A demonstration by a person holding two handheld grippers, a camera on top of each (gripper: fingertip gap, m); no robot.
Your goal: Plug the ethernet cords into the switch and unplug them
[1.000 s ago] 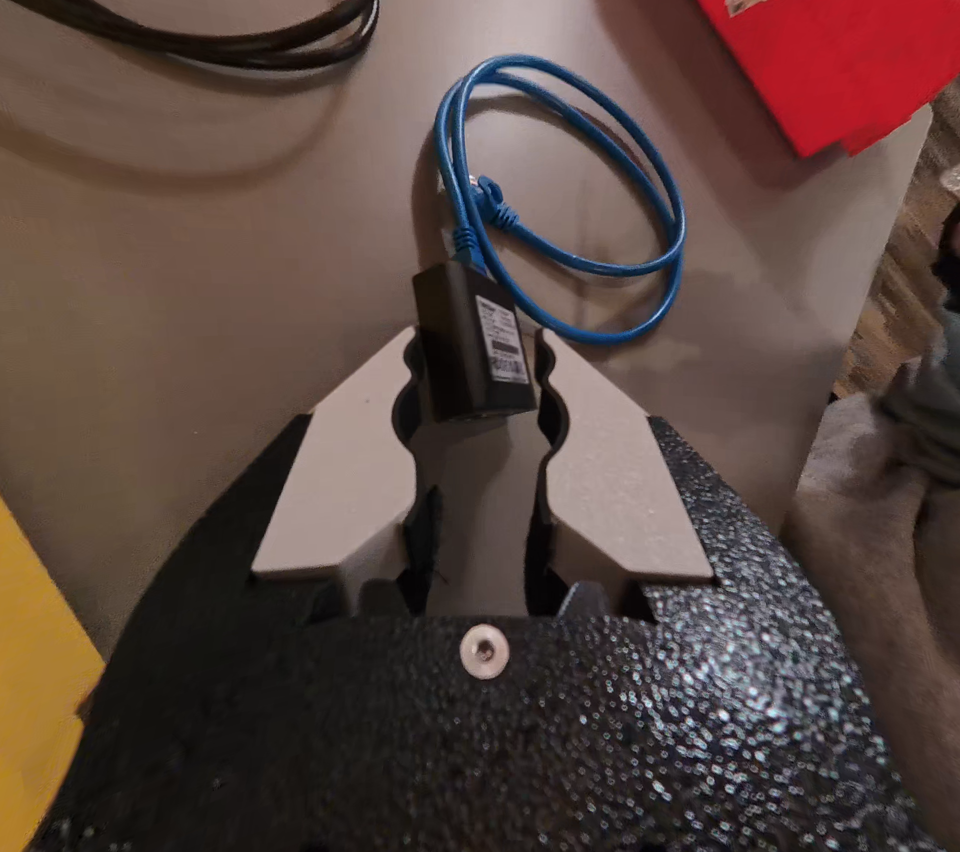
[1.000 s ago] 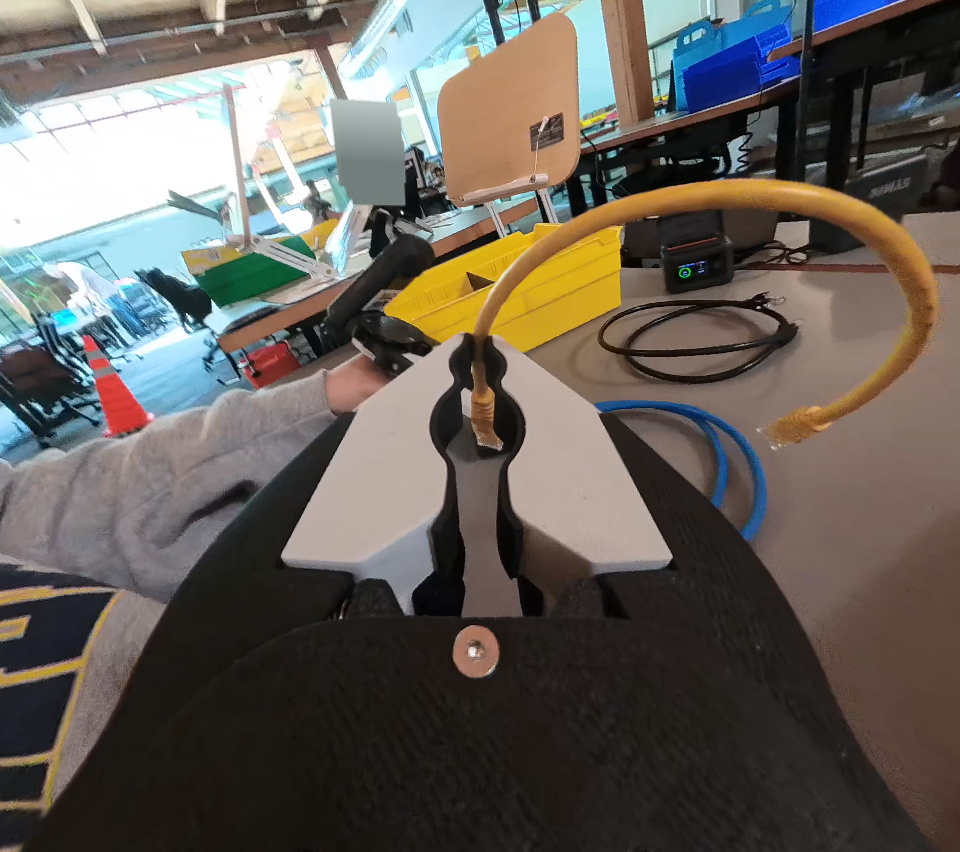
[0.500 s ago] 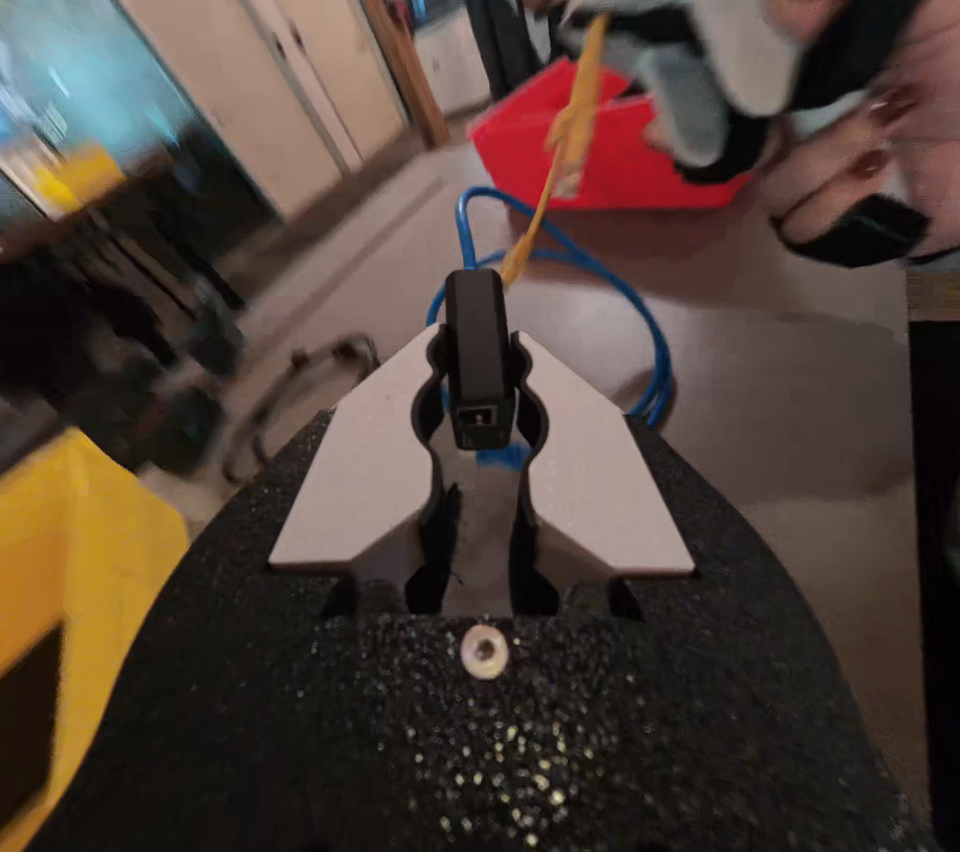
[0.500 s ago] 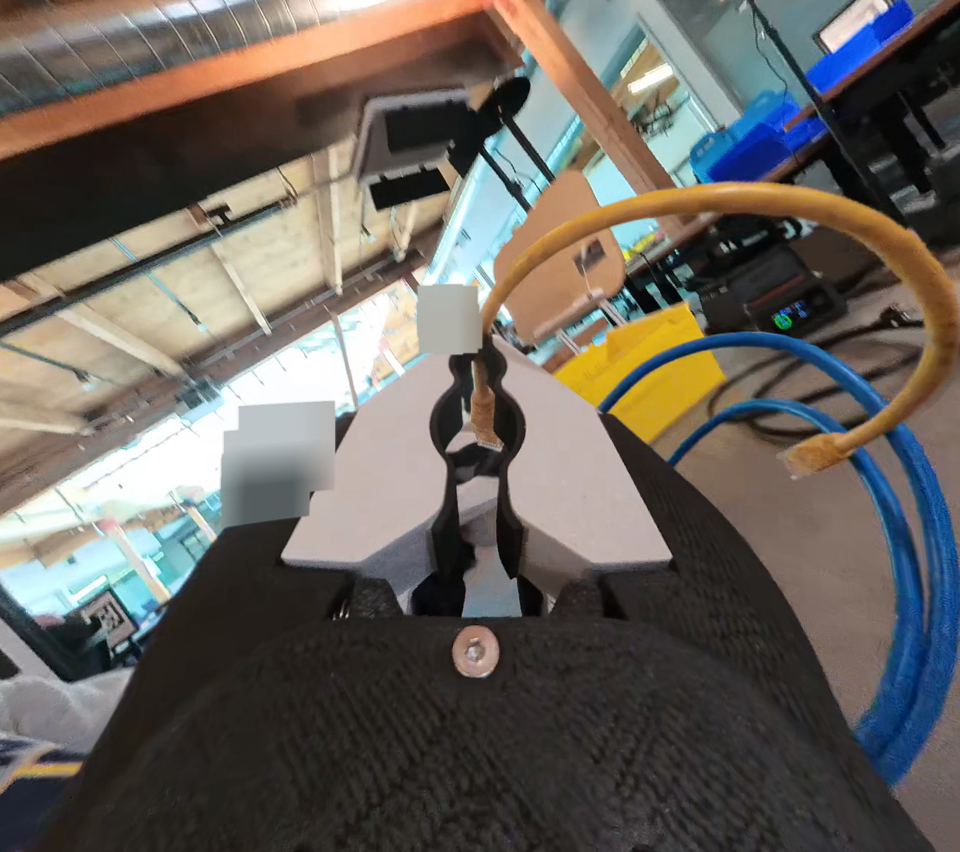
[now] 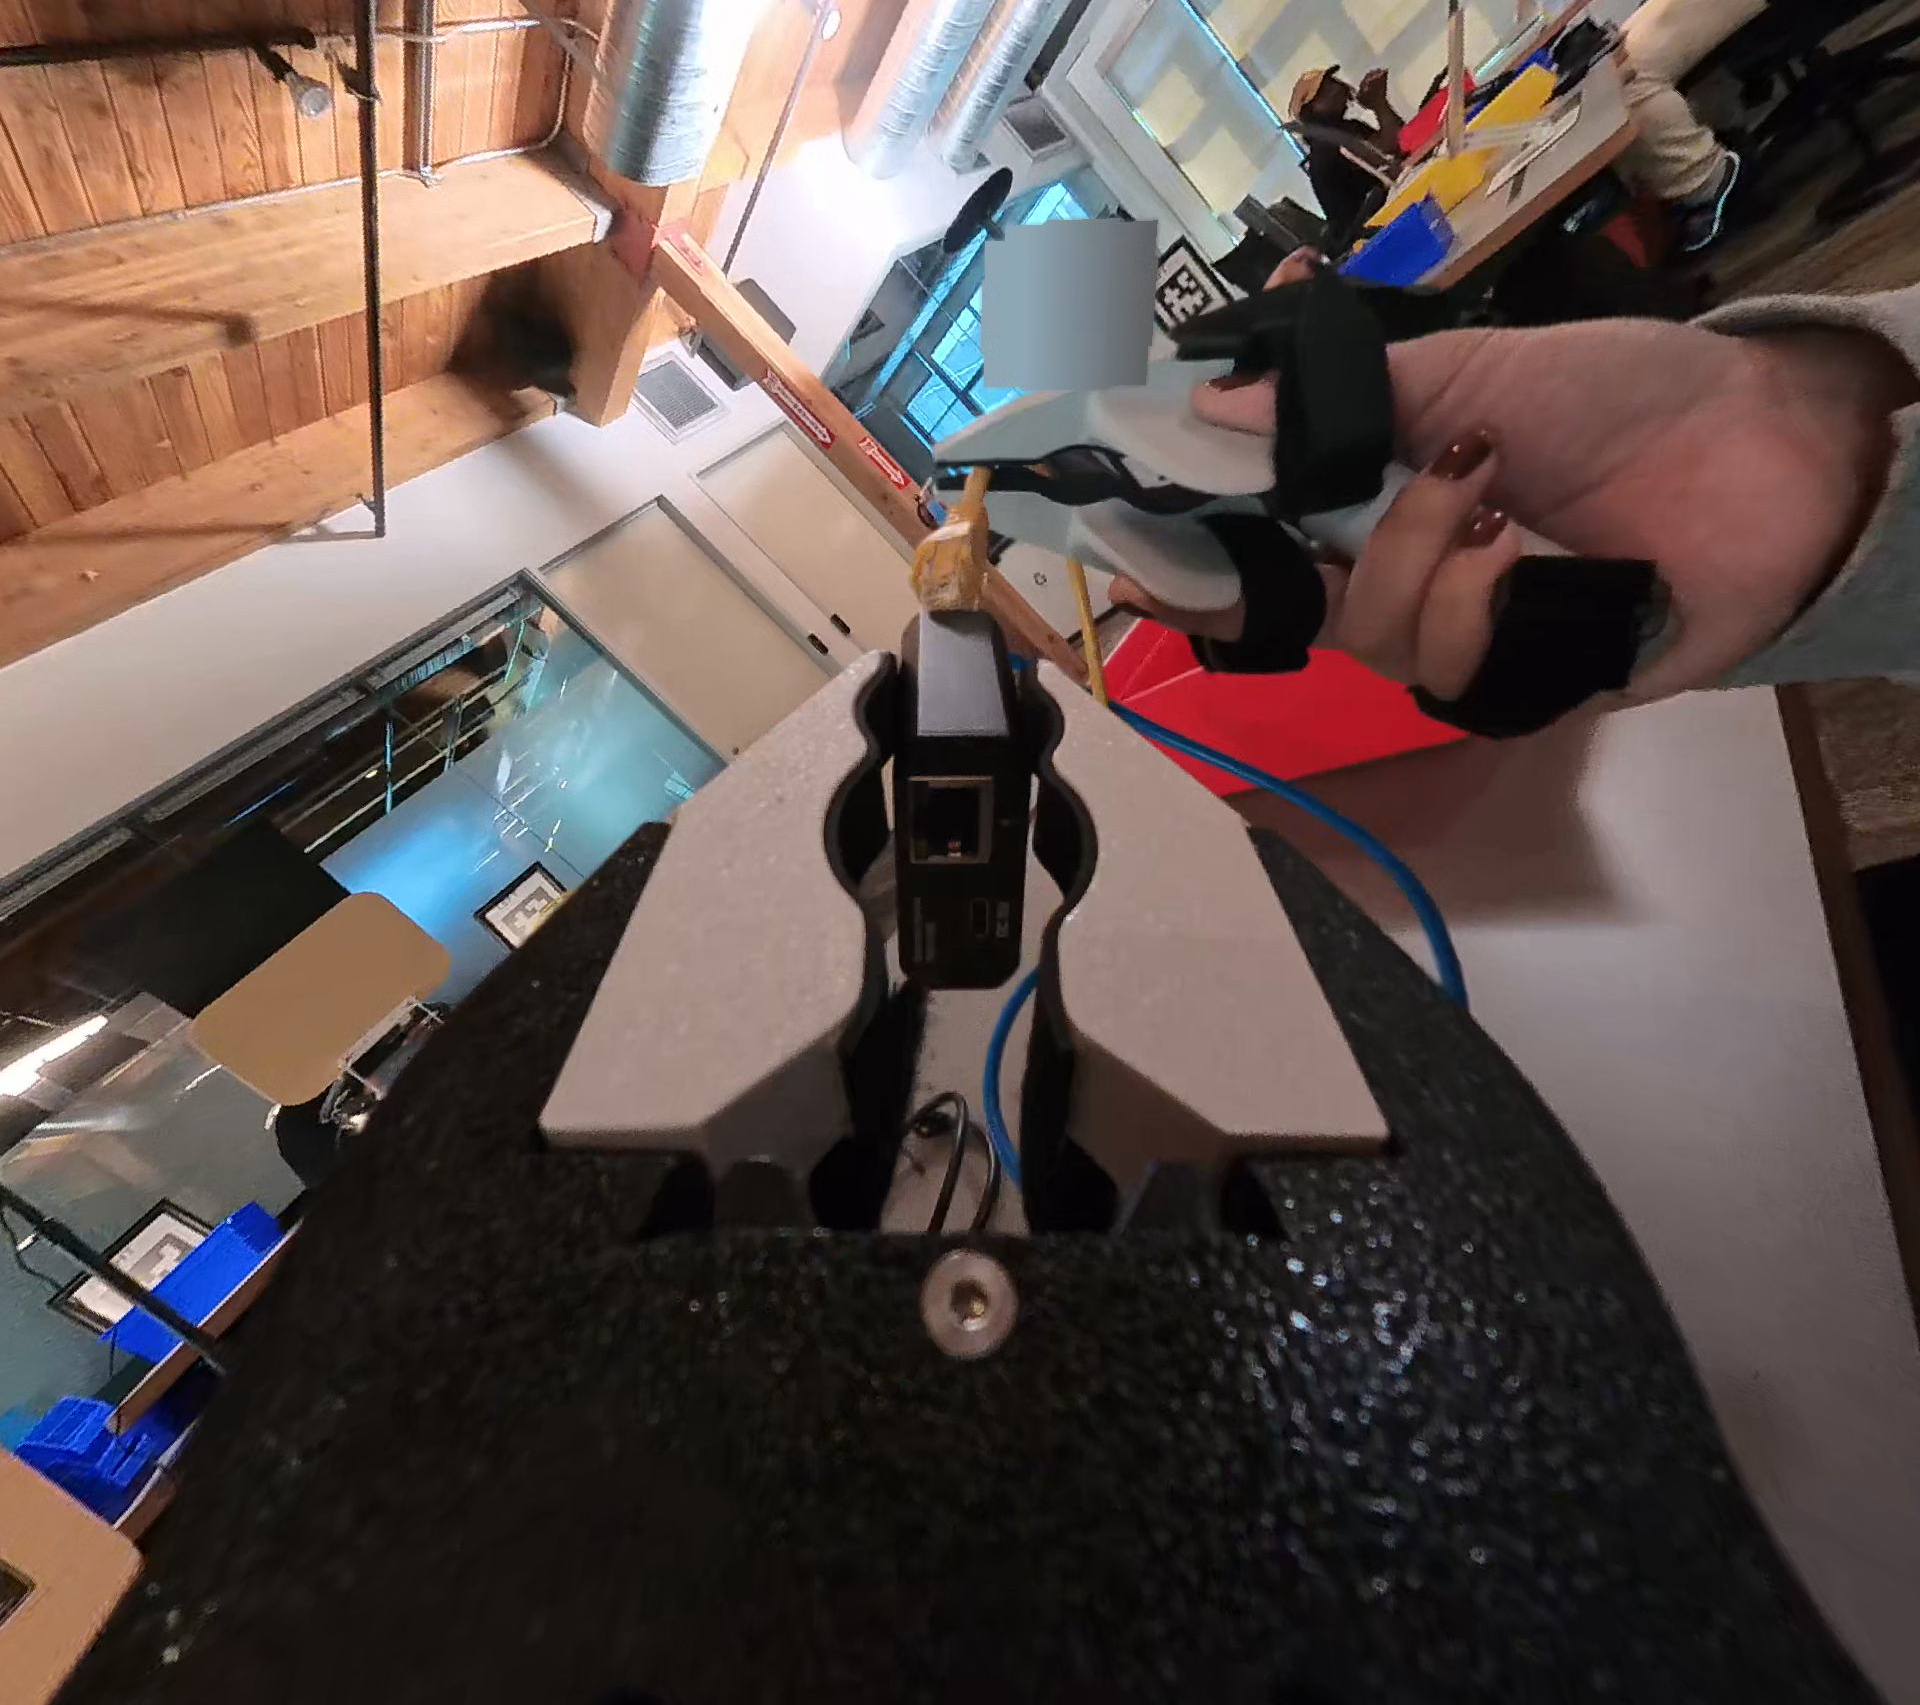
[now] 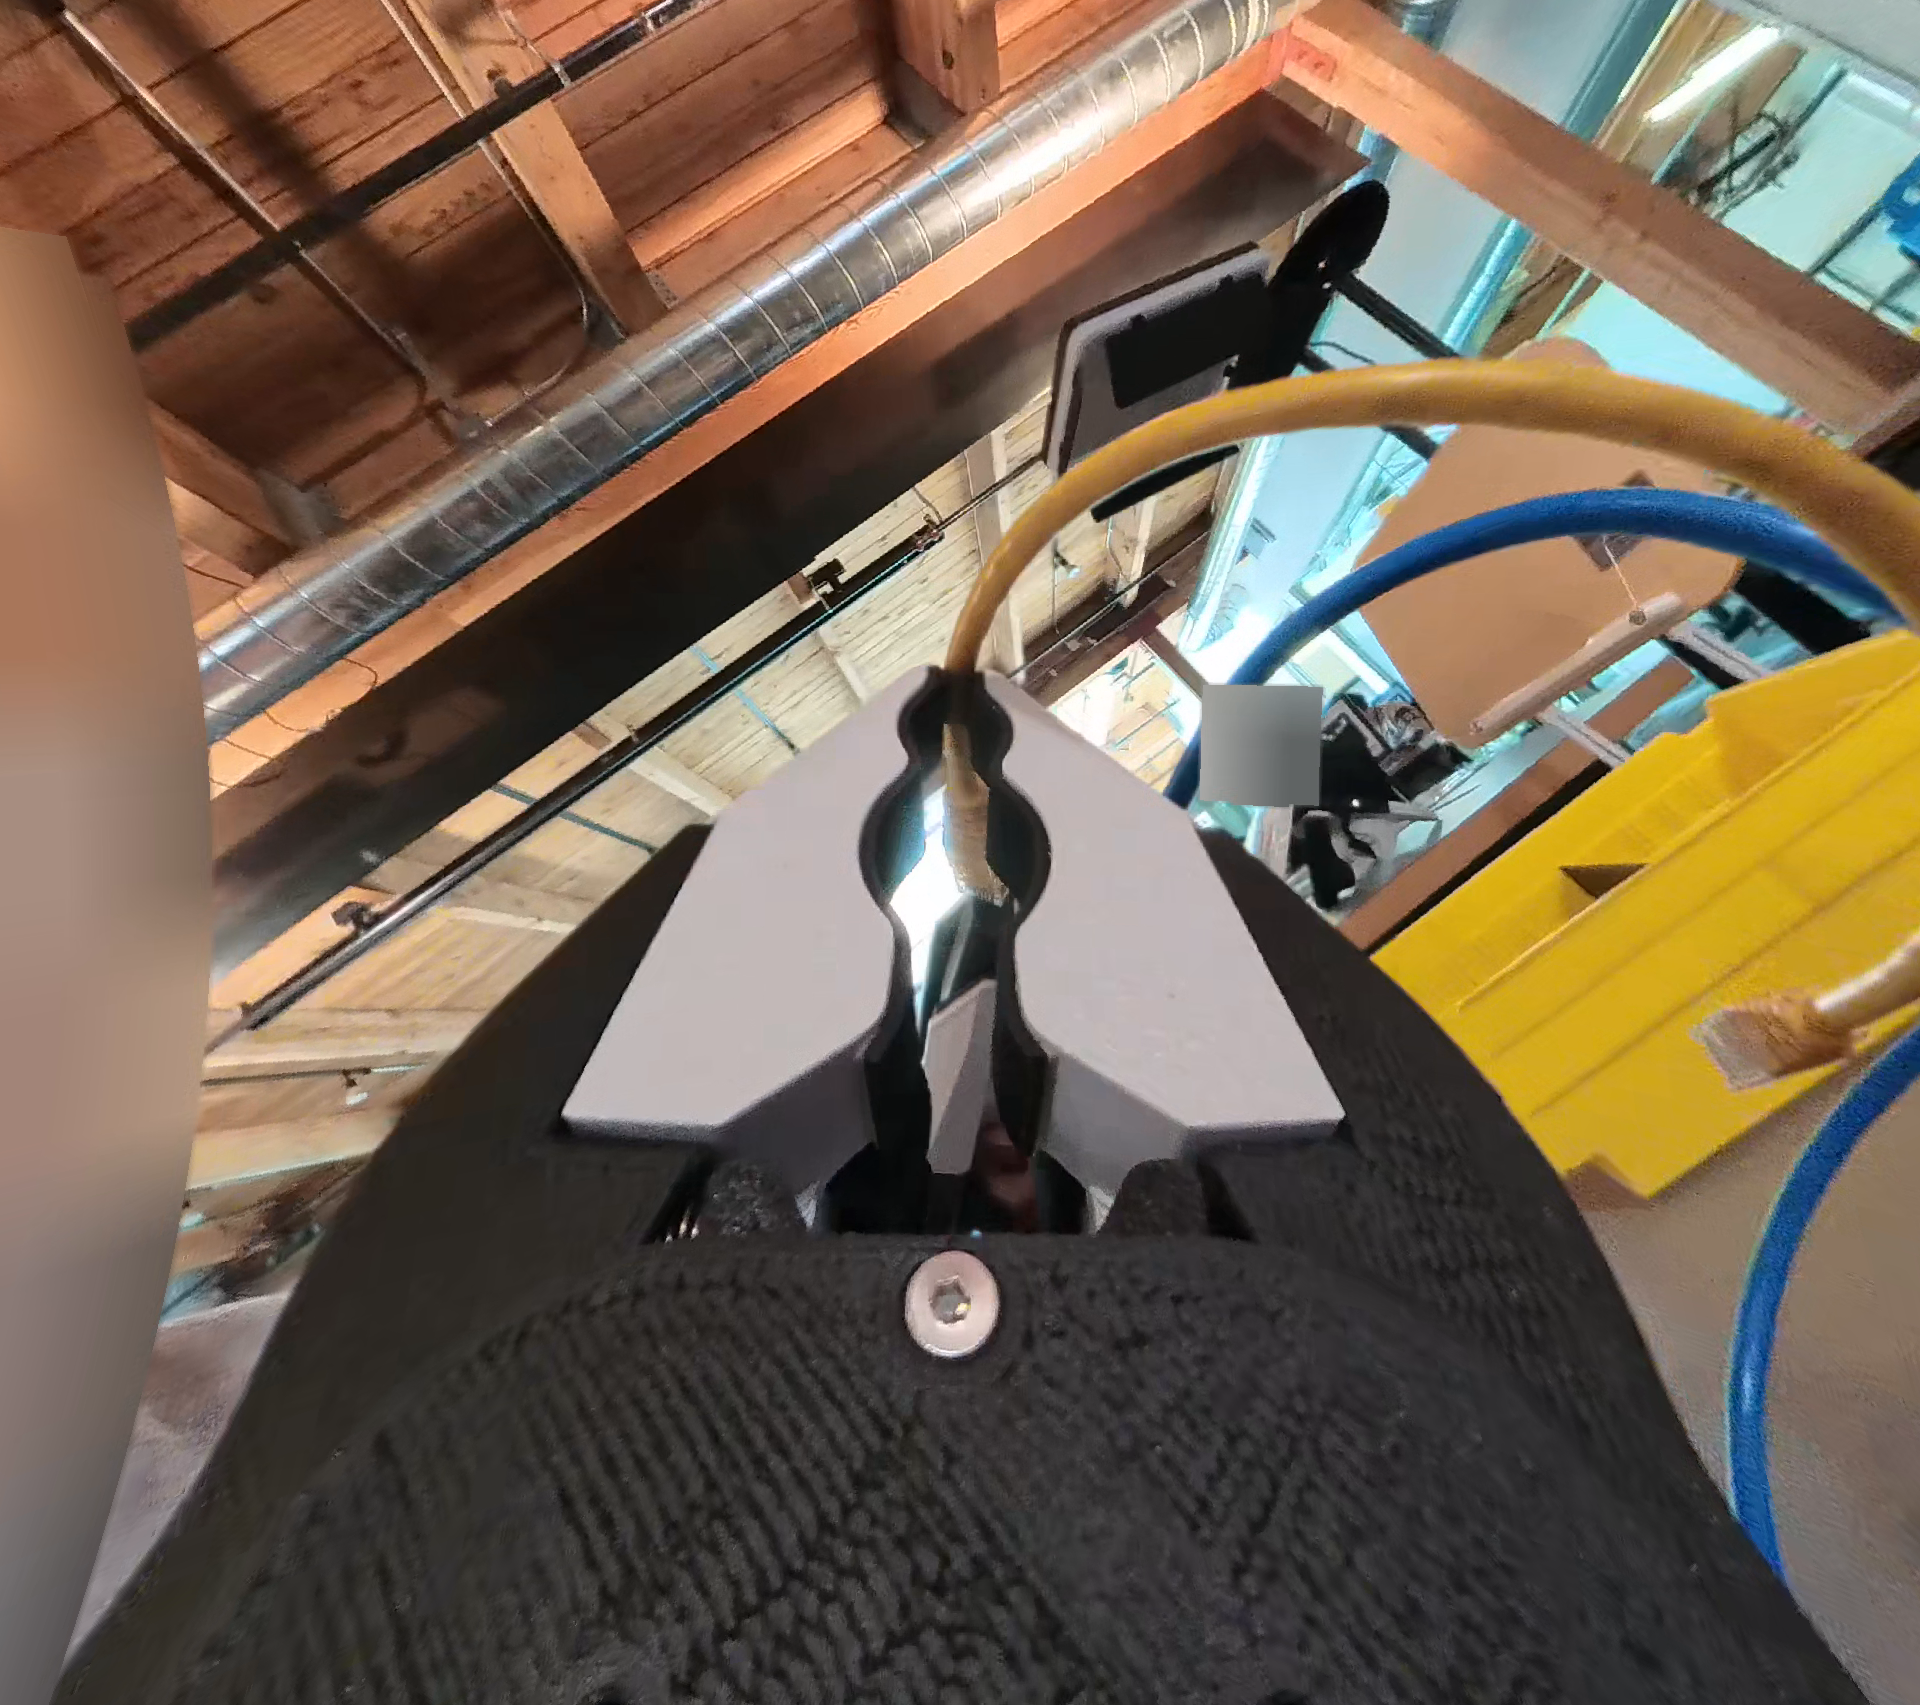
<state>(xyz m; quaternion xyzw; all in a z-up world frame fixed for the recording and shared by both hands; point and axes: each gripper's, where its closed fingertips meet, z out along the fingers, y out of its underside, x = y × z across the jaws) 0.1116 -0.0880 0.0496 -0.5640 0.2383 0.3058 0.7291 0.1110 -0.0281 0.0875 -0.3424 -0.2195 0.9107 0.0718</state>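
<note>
My left gripper [image 5: 958, 699] is shut on the small black switch [image 5: 956, 814] and holds it up in the air, an empty port facing the camera. A blue ethernet cord [image 5: 1351, 834] runs from the switch's far end down to the table. My right gripper [image 6: 961, 699] is shut on a yellow ethernet cord [image 6: 1351, 398] just behind its plug [image 6: 971, 834]. In the left wrist view the right gripper [image 5: 987, 476] holds that yellow plug [image 5: 948, 569] just above the top end of the switch. The cord's other plug [image 6: 1756, 1037] hangs free.
A red bin [image 5: 1268, 720] sits on the grey table [image 5: 1621, 980] behind the switch. A yellow bin [image 6: 1704, 907] stands at the right in the right wrist view. The blue cord [image 6: 1621, 533] loops in front of it. A black cable [image 5: 951, 1167] lies below.
Both grippers have tilted up away from the table. The left one lifted and turned the switch with the blue cord attached. The yellow plug came close above the switch's top end.
</note>
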